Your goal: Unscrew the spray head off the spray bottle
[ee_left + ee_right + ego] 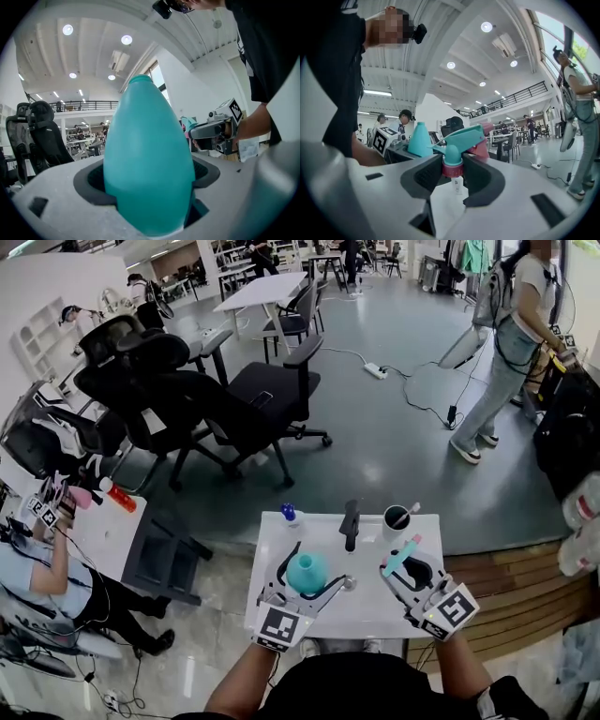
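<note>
My left gripper (302,589) is shut on the teal spray bottle body (307,572), held just above the white table (367,611). In the left gripper view the bottle (147,164) stands upright between the jaws, and its open neck at the top carries no head. My right gripper (410,566) is shut on the spray head (401,556), which is teal with a pink collar, and holds it apart from the bottle, to its right. In the right gripper view the spray head (458,143) sits between the pads, and the bottle (419,139) shows further left.
At the table's far edge stand a black mug with a stick in it (397,517), a black upright object (350,523) and a small blue-capped bottle (290,514). Office chairs (234,399) stand beyond the table. One person (511,343) stands at the right; another sits at the lower left.
</note>
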`<state>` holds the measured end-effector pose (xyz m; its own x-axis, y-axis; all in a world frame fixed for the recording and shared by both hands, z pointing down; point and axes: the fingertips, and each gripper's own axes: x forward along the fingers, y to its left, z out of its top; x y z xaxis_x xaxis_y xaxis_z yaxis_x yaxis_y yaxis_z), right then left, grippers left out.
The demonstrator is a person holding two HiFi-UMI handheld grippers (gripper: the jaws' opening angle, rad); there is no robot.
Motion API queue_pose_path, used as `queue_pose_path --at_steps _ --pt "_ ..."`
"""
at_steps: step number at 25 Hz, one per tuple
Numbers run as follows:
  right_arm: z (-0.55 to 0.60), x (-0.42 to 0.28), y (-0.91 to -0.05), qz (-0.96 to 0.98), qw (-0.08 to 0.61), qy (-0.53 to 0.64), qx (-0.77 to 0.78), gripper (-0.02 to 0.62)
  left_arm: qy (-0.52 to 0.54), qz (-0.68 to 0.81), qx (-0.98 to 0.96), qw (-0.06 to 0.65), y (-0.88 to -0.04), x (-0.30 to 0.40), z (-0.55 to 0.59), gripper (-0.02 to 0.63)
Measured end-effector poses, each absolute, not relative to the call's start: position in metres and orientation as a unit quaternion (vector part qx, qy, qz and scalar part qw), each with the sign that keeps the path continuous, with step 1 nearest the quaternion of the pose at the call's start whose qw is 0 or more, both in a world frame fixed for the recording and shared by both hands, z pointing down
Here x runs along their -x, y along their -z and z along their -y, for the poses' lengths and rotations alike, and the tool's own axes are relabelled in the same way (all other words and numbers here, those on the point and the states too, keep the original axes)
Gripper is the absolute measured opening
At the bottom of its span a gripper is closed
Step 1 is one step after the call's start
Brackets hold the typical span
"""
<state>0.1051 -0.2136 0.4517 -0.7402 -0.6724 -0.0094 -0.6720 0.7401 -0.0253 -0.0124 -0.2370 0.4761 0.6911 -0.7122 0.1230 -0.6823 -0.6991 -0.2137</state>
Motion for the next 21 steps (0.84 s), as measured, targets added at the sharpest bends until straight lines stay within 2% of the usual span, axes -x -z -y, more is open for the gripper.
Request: queue_pose_path --at_steps 21 --pt "0.2139 -0.1081 -0.4496 -0.925 0.005 0.001 0.379 0.141 0.096 -0.386 0.915 0.063 -0.4816 0.0155 0.2378 0.463"
